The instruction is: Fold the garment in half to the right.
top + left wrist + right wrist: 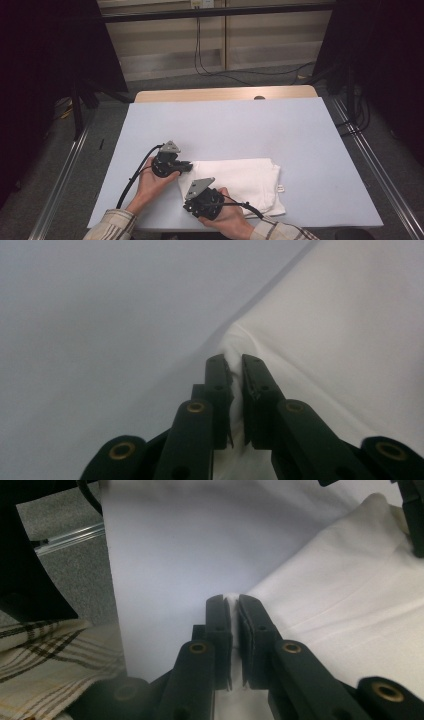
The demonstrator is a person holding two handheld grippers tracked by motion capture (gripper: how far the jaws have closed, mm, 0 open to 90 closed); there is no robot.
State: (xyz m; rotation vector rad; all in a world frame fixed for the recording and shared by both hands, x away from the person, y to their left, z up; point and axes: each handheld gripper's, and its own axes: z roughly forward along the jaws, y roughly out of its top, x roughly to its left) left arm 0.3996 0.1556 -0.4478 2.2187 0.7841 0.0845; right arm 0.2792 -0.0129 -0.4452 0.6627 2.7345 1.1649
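Both hand-held grippers pinch cloth (235, 182) at its left edge: left hand-held gripper (236, 371) on far corner, right hand-held gripper (234, 609) on near corner. Cloth lies folded on desk (225, 120), near front. Grips look done; lift/fold not yet started, prob. next.

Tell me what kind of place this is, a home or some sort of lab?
Probably a lab or recording setup rather than a home: a bare table with a pale cover, aluminium frame rails along its sides, black curtains flanking it, and cables trailing over grey carpet.
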